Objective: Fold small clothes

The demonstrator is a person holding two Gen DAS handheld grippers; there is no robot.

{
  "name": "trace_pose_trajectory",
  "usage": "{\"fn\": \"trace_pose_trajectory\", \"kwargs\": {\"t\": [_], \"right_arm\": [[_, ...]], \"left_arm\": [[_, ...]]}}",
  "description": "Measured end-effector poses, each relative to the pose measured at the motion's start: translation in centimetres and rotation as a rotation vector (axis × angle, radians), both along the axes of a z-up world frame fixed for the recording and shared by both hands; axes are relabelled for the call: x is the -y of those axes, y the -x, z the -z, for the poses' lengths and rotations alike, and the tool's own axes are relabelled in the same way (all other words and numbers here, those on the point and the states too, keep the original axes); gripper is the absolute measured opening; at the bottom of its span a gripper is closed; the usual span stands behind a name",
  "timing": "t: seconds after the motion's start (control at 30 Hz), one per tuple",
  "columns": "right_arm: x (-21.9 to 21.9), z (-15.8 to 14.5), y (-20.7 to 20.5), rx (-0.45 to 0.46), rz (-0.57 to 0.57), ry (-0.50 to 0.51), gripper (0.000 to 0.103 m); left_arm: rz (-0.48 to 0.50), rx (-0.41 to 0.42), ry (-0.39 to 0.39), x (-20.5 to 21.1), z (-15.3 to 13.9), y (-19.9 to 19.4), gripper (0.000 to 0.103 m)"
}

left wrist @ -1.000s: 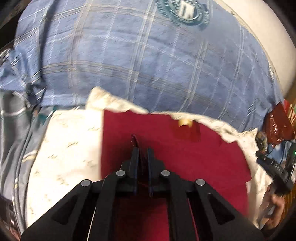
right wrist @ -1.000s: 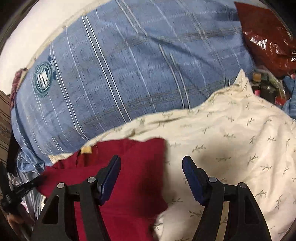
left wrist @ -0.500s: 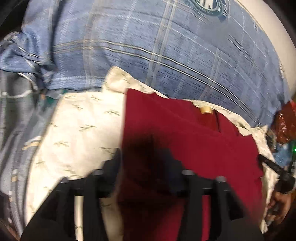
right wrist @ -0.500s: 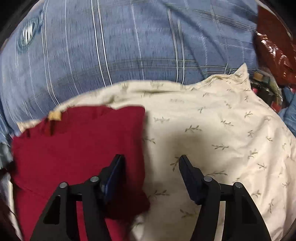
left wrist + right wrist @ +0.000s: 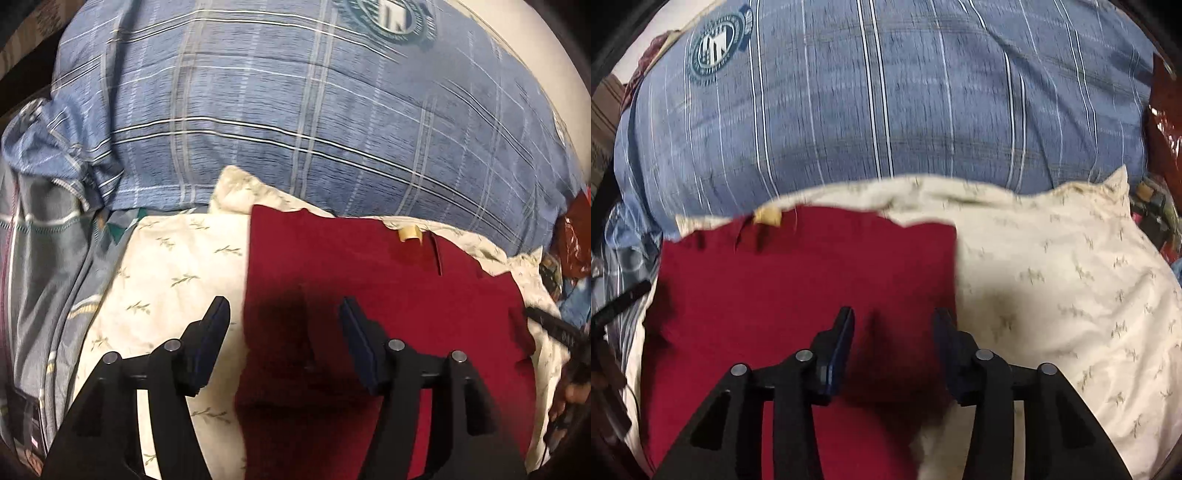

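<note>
A dark red garment [image 5: 369, 280] lies flat on a cream pillow with a leaf print [image 5: 173, 273]; a tan label [image 5: 408, 233] shows at its far edge. My left gripper [image 5: 284, 325] is open and empty, straddling the garment's left edge. In the right wrist view the same garment [image 5: 783, 280] lies on the pillow [image 5: 1071, 280]. My right gripper [image 5: 894, 325] is open and empty above the garment's right edge. The other gripper's black tip [image 5: 620, 301] shows at the left.
A large blue plaid pillow with a round emblem [image 5: 314, 122] lies behind the cream pillow. Grey-blue bedding [image 5: 40, 266] is bunched at the left. A shiny red bag [image 5: 1163, 110] and small clutter sit at the far right.
My left gripper has let go of the red cloth and opened wide, then shifted left. My right gripper has moved left over the garment's right edge.
</note>
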State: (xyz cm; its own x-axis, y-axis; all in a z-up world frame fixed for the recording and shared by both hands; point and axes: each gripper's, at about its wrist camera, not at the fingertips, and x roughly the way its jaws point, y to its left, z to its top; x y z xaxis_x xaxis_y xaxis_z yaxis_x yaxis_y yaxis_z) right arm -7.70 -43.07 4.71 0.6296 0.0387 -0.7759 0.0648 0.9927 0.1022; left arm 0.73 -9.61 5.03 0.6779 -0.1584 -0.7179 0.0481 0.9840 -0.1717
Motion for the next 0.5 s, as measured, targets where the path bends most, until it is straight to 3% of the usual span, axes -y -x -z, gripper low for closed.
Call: {"fn": "trace_pose_trajectory", "kwargs": {"t": [0.1,0.23,0.5], "right_arm": [[0.0,0.6,-2.7,0.027,0.023,-0.019,0.047],[0.9,3.8,-5.1,-0.048,0.052,-0.029,0.044],[0.5,0.9,-3.0,-0.031,0.023,-0.015,0.048]], "left_arm": [[0.016,-0.039,-0.056,1.1,1.4,-1.0,0.06],[0.022,-0.073,-0.134,2.0,3.0,-1.9,0.063],[0.005,-0.073,-0.125,1.7,3.1,-1.7,0.069]]}}
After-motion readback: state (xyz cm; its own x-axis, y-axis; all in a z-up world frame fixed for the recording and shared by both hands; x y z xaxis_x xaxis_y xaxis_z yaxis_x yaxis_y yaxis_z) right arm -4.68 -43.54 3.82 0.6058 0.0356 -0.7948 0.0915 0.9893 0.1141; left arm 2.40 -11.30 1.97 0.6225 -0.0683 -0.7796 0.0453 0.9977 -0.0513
